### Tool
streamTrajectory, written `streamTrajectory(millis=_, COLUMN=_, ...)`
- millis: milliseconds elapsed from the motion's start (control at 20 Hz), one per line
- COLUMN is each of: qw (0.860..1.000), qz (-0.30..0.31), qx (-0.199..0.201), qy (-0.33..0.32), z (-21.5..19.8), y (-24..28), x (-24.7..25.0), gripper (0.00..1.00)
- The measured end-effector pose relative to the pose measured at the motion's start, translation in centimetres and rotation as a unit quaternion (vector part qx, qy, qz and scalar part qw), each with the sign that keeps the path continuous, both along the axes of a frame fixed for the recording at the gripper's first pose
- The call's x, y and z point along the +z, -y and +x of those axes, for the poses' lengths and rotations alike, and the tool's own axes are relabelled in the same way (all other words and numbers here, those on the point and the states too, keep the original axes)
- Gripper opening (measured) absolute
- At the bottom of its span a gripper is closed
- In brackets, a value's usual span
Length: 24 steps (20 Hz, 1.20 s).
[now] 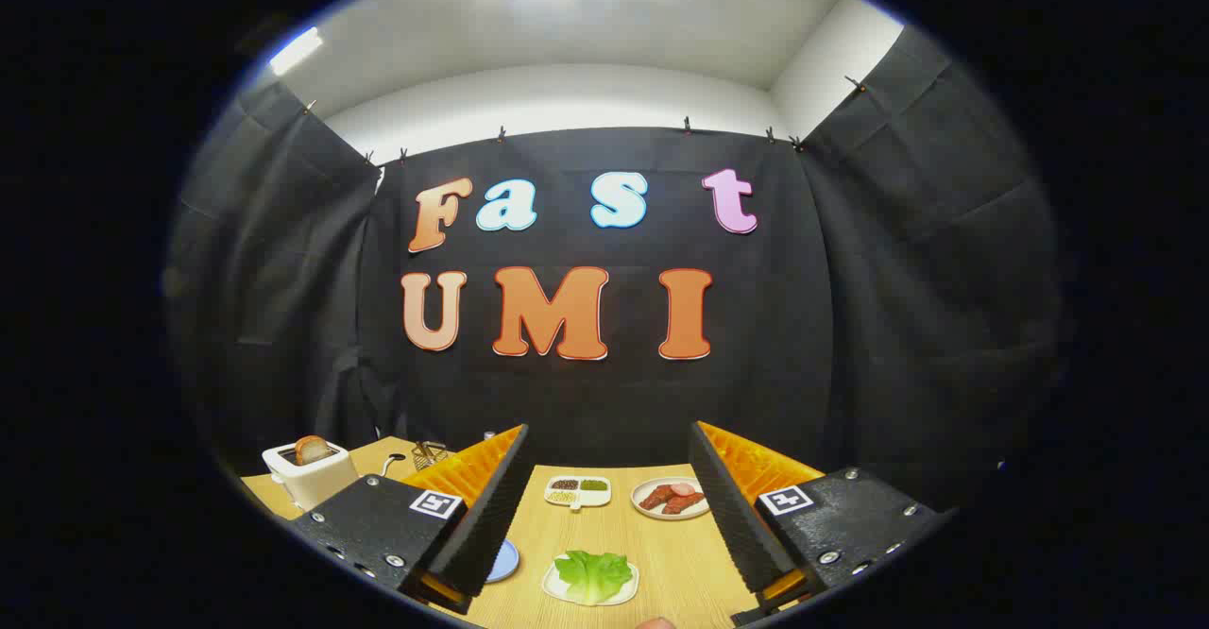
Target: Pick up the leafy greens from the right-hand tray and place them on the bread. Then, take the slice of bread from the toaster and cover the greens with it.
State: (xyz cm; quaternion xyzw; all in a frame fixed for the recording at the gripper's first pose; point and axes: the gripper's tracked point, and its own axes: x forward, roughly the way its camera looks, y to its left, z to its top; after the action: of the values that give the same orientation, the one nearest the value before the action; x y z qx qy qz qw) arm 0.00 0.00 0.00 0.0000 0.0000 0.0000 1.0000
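My gripper (609, 464) is held high above the wooden table (661, 553), open, with nothing between its fingers. Below, in the gap between the fingers, leafy greens (592, 573) lie on a small white tray (559, 587). Far off to the left stands a white toaster (312, 473) with a slice of bread (310, 449) sticking up from its slot. The bread that lies on the table is hidden from me.
A white divided dish (578, 490) with seasonings and a white plate (669, 499) of sliced meat sit beyond the greens. A blue plate (505, 560) peeks out beside the left finger. A small wire rack (428, 454) stands behind the toaster.
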Motion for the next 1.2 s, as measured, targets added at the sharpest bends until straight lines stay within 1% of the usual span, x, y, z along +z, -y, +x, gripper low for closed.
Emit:
streamTrajectory(millis=200, qw=0.999, qz=-0.003, qx=0.031, qy=0.007, z=-2.5, y=-2.3, x=0.7, gripper=0.98)
streamTrajectory(millis=350, qw=1.0, qz=-0.015, qx=0.014, qy=0.005, z=-2.9, y=-2.0, x=0.2, gripper=0.98)
streamTrajectory(millis=450, qw=1.0, qz=-0.02, qx=0.01, qy=0.005, z=-3.0, y=-2.6, x=0.0, gripper=0.98)
streamTrajectory(millis=800, qw=1.0, qz=-0.03, qx=0.001, qy=-0.003, z=-1.1, y=-3.7, x=-0.9, gripper=0.98)
streamTrajectory(millis=1050, qw=0.999, qz=-0.021, qx=-0.012, qy=0.028, z=-1.5, y=-2.3, x=1.7, gripper=0.98)
streamTrajectory(millis=1200, qw=0.999, qz=-0.015, qx=-0.013, qy=0.037, z=-2.0, y=-1.8, x=2.2, gripper=0.98)
